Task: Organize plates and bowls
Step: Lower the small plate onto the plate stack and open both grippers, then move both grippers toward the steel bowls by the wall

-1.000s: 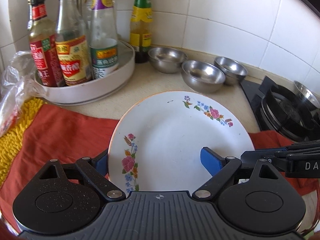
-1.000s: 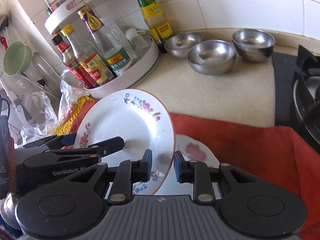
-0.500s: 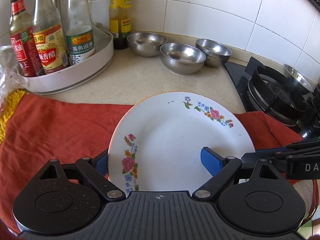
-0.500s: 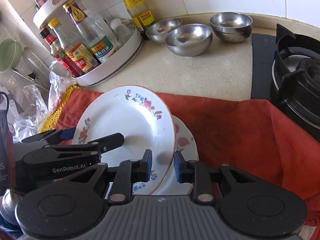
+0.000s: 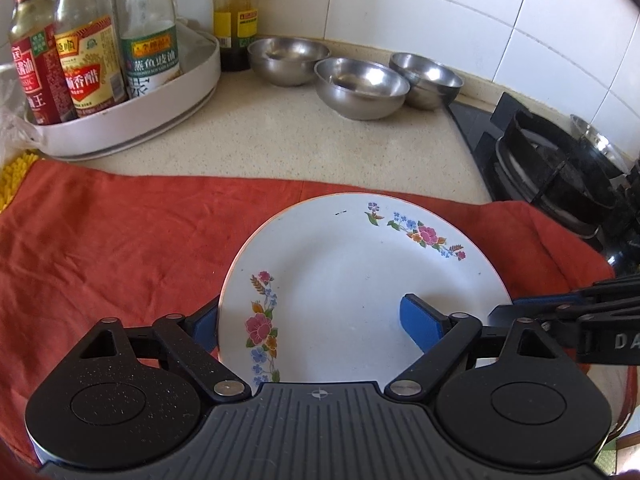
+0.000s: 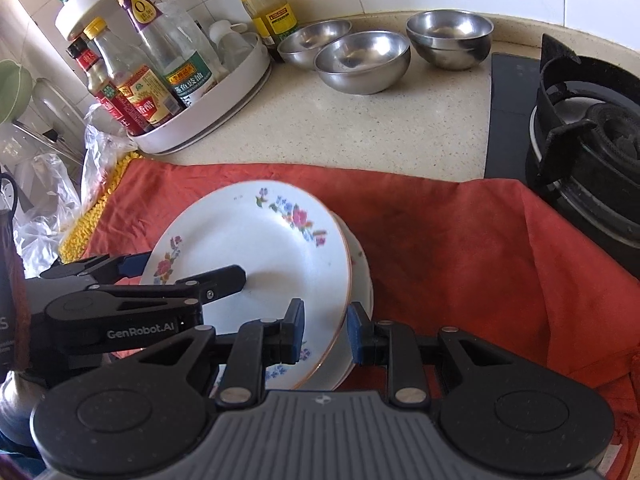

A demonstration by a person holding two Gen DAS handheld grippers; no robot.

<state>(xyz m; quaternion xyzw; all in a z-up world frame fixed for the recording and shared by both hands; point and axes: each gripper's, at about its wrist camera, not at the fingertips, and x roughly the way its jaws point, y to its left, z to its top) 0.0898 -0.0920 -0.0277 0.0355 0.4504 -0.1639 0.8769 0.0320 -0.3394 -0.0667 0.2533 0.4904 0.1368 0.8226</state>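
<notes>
**Over the red cloth, both tools on one plate**

Above the red cloth (image 6: 460, 248) we hold a flowered plate (image 5: 352, 280), tilted over a second plate (image 6: 360, 276). Our left tool (image 5: 312, 320) clamps its edge; our right tool (image 6: 324, 330) straddles its rim, narrowly parted. Three steel bowls (image 6: 362, 60) sit beyond the cloth.

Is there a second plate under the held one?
Yes, in the right wrist view another plate peeks out beneath the held plate on the red cloth.
</notes>
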